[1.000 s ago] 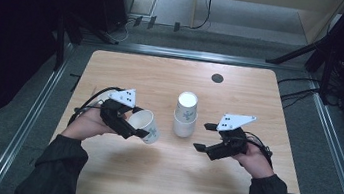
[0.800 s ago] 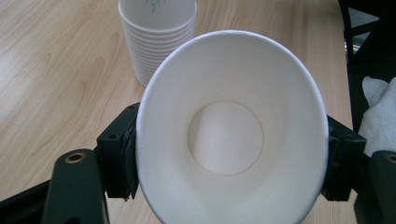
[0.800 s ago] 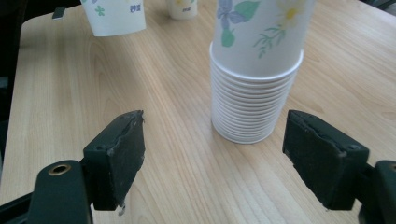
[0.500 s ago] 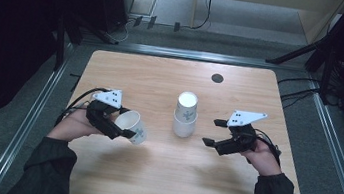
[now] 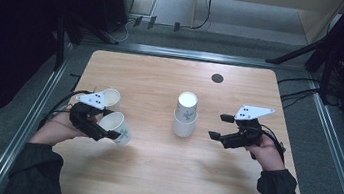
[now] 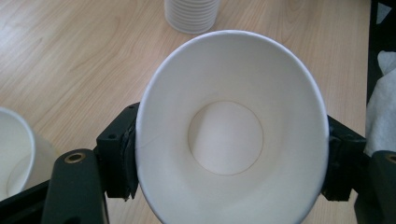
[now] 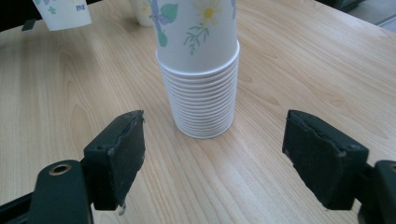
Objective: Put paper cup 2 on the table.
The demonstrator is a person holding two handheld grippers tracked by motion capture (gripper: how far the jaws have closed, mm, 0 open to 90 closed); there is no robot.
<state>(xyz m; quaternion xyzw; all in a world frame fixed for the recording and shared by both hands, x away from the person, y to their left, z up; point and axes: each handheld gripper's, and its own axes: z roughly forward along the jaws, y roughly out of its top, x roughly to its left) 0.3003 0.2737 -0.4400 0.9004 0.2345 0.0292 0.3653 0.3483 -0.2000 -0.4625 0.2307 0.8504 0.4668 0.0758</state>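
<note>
the left gripper (image 5: 105, 131) sits over the left part of the pale wooden table (image 5: 162, 80), jaws clamped on the sides of a white paper cup with a floral print (image 5: 118, 127). in the left gripper view the same cup (image 6: 231, 130) is tilted with its open mouth toward the camera, rim pressed slightly oval between the pads. whether its base touches the table cannot be told. a second white paper cup (image 5: 110, 98) stands upright just behind it. the stack of nested white floral paper cups (image 5: 185, 115) stands upright at table centre. the right gripper (image 5: 221, 127) hovers to the right of the stack, apart from it, jaws spread wide with nothing between them; in the right gripper view the stack (image 7: 198, 70) rises beyond the gap.
</note>
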